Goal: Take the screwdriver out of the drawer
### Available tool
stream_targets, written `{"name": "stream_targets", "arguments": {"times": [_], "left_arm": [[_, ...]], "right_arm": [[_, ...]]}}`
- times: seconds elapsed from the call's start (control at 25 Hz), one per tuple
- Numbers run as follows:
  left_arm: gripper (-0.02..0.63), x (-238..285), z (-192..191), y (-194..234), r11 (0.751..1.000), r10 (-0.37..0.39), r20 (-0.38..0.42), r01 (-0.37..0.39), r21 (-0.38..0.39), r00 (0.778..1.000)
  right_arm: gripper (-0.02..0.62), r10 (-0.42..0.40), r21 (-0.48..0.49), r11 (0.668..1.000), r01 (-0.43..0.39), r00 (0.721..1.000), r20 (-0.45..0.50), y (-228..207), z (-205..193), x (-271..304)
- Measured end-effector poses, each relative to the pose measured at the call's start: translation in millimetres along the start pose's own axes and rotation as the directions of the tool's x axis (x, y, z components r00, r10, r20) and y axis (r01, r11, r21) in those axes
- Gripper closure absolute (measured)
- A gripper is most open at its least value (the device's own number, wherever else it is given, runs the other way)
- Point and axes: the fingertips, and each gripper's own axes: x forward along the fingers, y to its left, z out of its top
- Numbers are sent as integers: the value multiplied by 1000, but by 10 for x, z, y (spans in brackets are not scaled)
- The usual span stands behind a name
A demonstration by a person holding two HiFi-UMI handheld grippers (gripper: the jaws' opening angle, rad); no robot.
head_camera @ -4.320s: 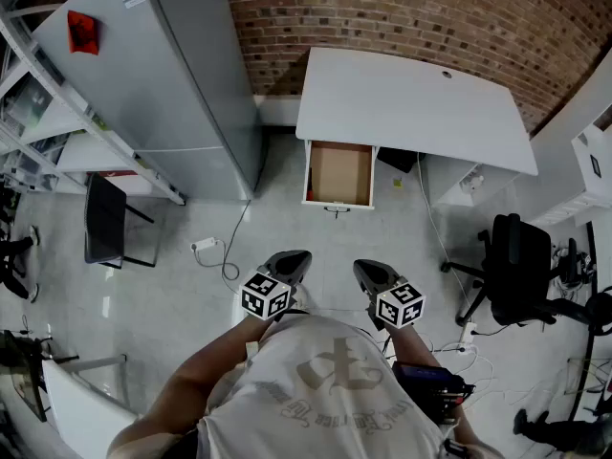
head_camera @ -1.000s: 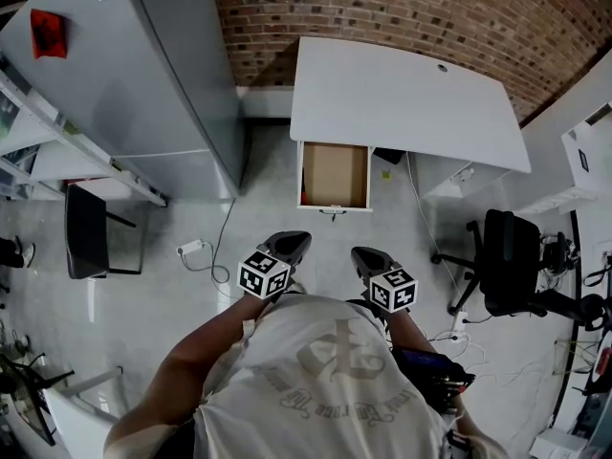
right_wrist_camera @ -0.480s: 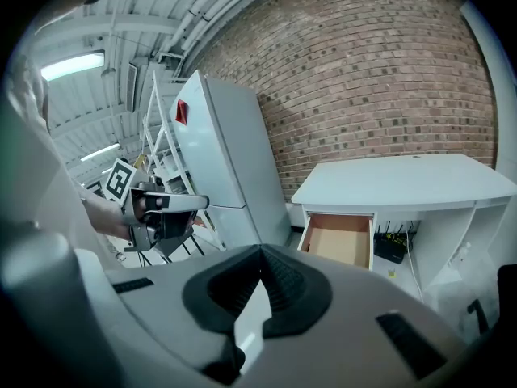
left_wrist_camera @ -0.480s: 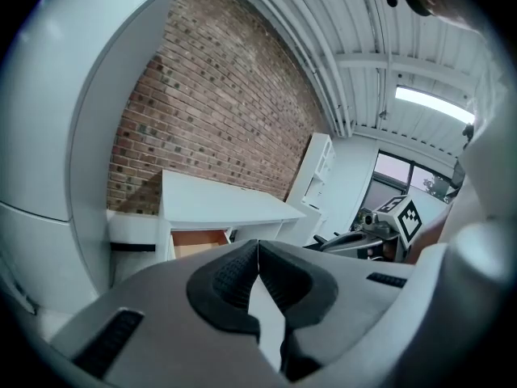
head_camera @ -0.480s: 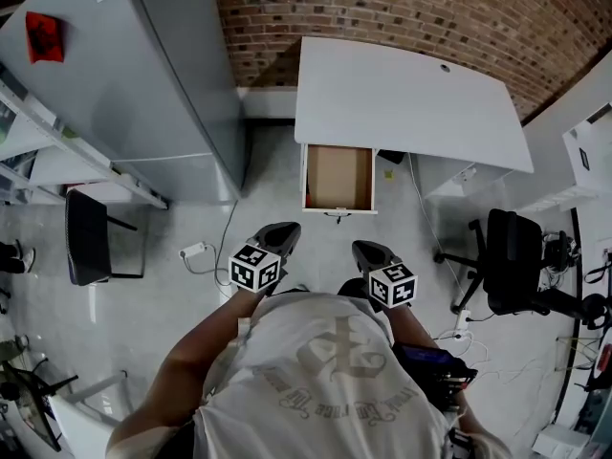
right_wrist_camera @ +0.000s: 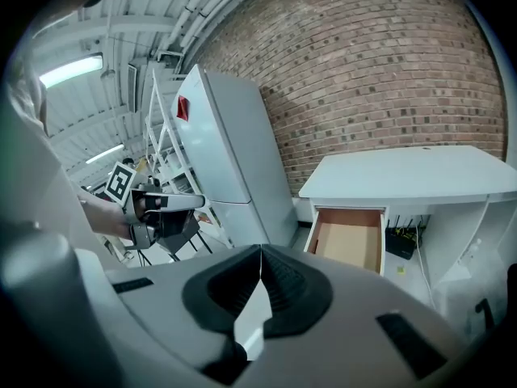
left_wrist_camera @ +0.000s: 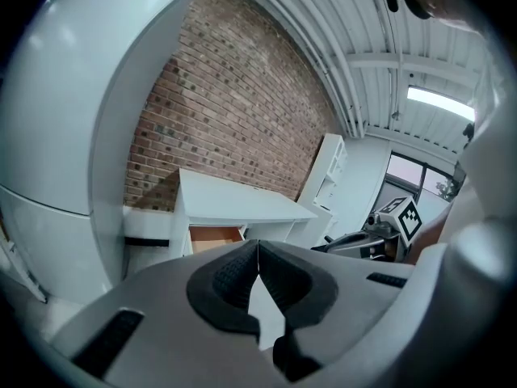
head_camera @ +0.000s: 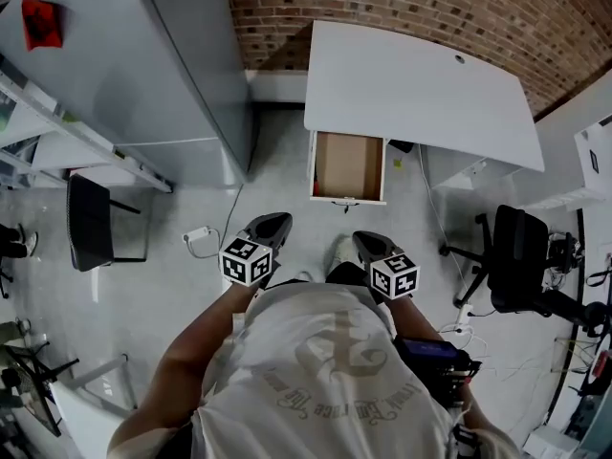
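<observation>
Brick wall (head_camera: 430,8) behind white desk (head_camera: 411,84). Its drawer (head_camera: 349,165) is pulled open, straight ahead of both grippers and well apart from them. Screwdriver not visible, so its axis is unknown; only the brown drawer floor shows. Left gripper (head_camera: 270,226) and right gripper (head_camera: 368,245) both pinched closed, empty. Right looks nearer.

drawer (head_camera: 348,165) under desk (head_camera: 411,94); cabinet (head_camera: 172,75) left

Office-like workroom, bare brick wall (head_camera: 402,8), white desk (head_camera: 411,89) with an open drawer (head_camera: 349,165), black swivel chair (head_camera: 516,261) nearby, tall grey cabinet (head_camera: 143,65), metal shelving (head_camera: 67,113), cables (head_camera: 229,220) trailing over a pale floor (head_camera: 287,161), strip lights (left_wrist_camera: 440,102) under a ribbed ceiling (left_wrist_camera: 380,47).
</observation>
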Motion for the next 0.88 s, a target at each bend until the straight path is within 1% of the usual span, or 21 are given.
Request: {"name": "stream_targets", "arguments": {"times": [0.2,0.36,0.72,0.88], "left_arm": [[584,11,-121,39,999,32,-19,-32,-30,999],[584,110,-138,86,997,57,-35,-59,-49,998],[584,597,91,176,996,64,-48,-67,-58,997],[584,887,177,145,997,63,-70,-66,-36,996]], "right_arm": [[572,60,-9,998,-61,998,-26,20,-21,168],[572,93,-31,995,-94,995,-28,-74,95,318],[572,115,-23,993,-116,993,-26,-561,409,603],[572,111,-6,994,-111,994,-18,-900,498,659]]}}
